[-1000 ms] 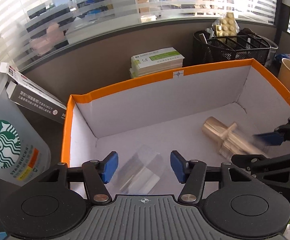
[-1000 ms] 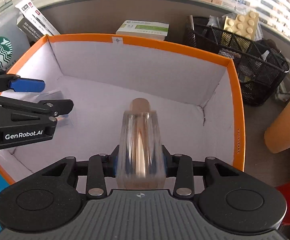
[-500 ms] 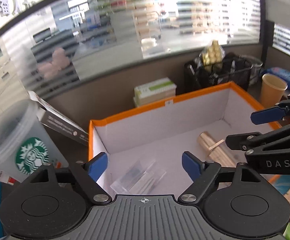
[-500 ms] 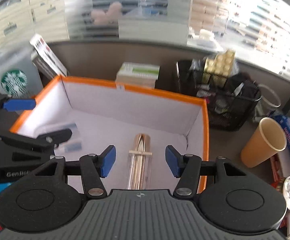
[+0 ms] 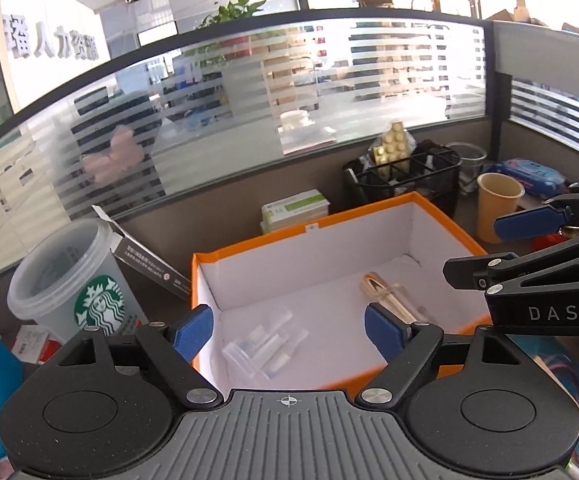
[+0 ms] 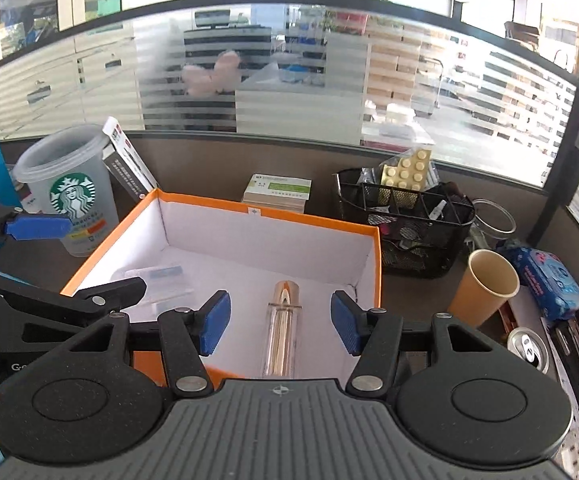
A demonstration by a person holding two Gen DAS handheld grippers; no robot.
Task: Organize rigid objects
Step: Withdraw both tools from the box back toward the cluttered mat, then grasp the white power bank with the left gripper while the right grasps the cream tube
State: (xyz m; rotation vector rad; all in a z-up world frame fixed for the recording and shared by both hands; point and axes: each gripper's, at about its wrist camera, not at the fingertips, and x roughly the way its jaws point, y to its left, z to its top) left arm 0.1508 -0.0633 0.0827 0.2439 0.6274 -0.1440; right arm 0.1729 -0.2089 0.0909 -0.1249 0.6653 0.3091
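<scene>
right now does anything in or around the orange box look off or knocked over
Nothing spilled or damaged. Inside the orange box, the gold-capped clear bottle and the clear plastic case lie flat. Behind the Starbucks cup, a small carton leans tilted. Both grippers are open, empty.

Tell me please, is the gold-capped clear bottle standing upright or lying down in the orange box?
Lying down: the bottle rests lengthwise on the white floor of the orange box.

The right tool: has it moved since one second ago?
Yes. The right tool has opened and pulled back up from the orange box, leaving the bottle inside.
</scene>
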